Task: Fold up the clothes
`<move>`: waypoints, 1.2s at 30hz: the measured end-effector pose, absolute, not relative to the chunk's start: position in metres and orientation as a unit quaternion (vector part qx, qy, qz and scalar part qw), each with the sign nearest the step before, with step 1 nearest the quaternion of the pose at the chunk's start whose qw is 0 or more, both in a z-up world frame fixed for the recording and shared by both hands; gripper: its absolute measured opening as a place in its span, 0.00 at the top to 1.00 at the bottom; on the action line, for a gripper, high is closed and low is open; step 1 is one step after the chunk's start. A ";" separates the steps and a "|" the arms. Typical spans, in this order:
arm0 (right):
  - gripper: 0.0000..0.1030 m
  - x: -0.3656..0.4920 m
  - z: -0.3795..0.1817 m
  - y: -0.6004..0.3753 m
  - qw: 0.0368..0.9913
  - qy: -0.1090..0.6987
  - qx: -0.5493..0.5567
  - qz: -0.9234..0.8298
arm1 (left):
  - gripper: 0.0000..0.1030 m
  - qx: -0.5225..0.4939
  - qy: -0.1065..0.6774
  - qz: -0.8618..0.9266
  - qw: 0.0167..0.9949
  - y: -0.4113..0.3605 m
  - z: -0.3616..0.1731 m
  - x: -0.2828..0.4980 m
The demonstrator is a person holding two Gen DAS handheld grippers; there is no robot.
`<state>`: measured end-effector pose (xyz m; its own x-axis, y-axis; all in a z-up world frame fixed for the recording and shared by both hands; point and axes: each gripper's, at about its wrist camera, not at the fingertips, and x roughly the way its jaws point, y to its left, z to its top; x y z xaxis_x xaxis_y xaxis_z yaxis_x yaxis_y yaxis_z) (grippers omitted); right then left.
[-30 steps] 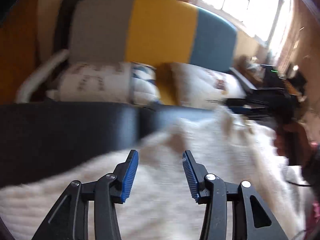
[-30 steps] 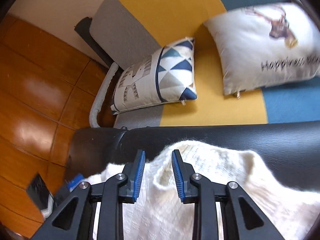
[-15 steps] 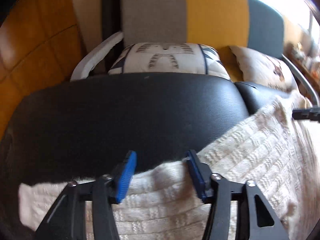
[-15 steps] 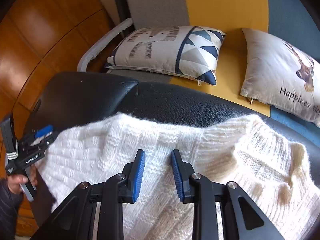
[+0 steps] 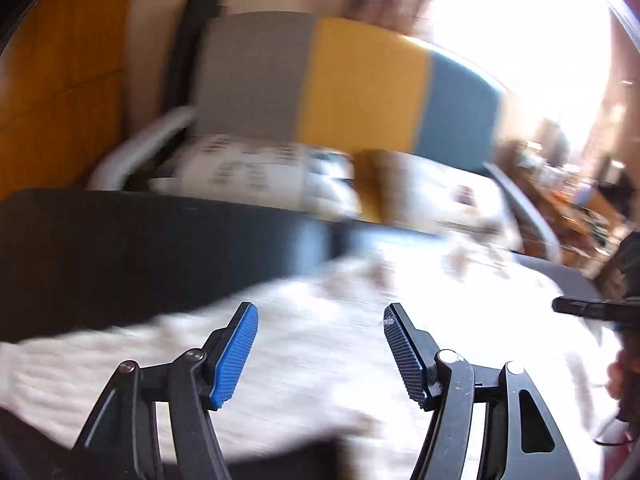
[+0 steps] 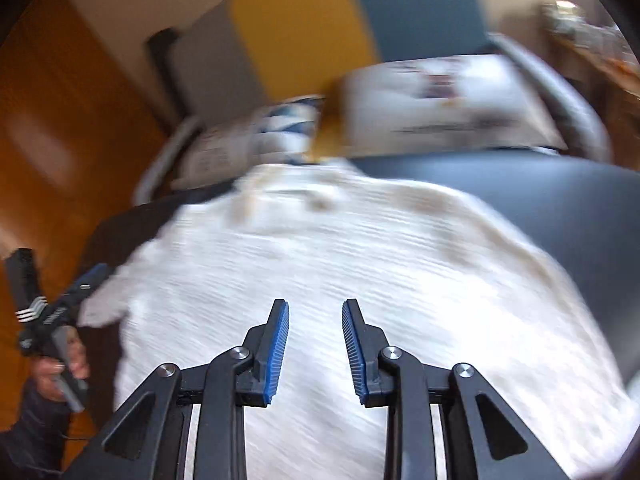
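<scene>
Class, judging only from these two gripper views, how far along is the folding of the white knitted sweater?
Done: the white knitted sweater lies spread over the black cushioned surface. In hand: nothing; the left gripper and right gripper are both open above the knit. Left: no finished fold shows, so the folding seems still ahead. Both views are blurred.

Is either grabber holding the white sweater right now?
No. Both the left hand-held gripper and right hand-held gripper are open above the white sweater, gripping nothing.
</scene>
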<state>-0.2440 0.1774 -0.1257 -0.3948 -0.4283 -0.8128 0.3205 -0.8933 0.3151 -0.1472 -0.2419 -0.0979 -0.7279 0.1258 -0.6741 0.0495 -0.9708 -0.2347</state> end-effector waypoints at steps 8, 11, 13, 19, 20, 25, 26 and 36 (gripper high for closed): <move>0.70 -0.225 -0.115 0.461 -0.074 -0.157 0.525 -0.833 | 0.35 -0.422 -0.030 0.881 0.212 -0.033 -0.104 -0.148; 0.70 -0.243 -0.137 0.497 -0.090 -0.184 0.554 -0.807 | 0.35 -0.442 0.000 0.863 0.243 0.018 -0.114 -0.148; 0.70 -0.255 -0.151 0.503 -0.104 -0.174 0.572 -0.795 | 0.35 -0.452 0.016 0.857 0.247 0.034 -0.121 -0.147; 0.68 -0.282 -0.175 0.497 -0.117 -0.171 0.582 -0.786 | 0.35 -0.481 0.037 0.842 0.241 0.049 -0.147 -0.160; 0.67 -0.283 -0.175 0.493 -0.116 -0.161 0.584 -0.787 | 0.35 -0.484 0.036 0.841 0.239 0.047 -0.151 -0.161; 0.22 -0.289 -0.175 0.472 -0.110 -0.110 0.590 -0.792 | 0.34 -0.480 0.040 0.842 0.241 0.042 -0.160 -0.160; 0.22 -0.290 -0.175 0.467 -0.108 -0.100 0.591 -0.793 | 0.32 -0.477 0.044 0.844 0.243 0.043 -0.160 -0.158; 0.85 -0.274 -0.160 0.451 -0.097 -0.074 0.555 -0.823 | 0.27 -0.467 0.026 0.848 0.250 0.039 -0.161 -0.153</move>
<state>-0.2740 0.4515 -0.1598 -0.3645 0.0770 -0.9280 -0.2418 -0.9702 0.0145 -0.1535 0.0389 -0.1612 -0.4388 0.4000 -0.8047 -0.4492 -0.8732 -0.1891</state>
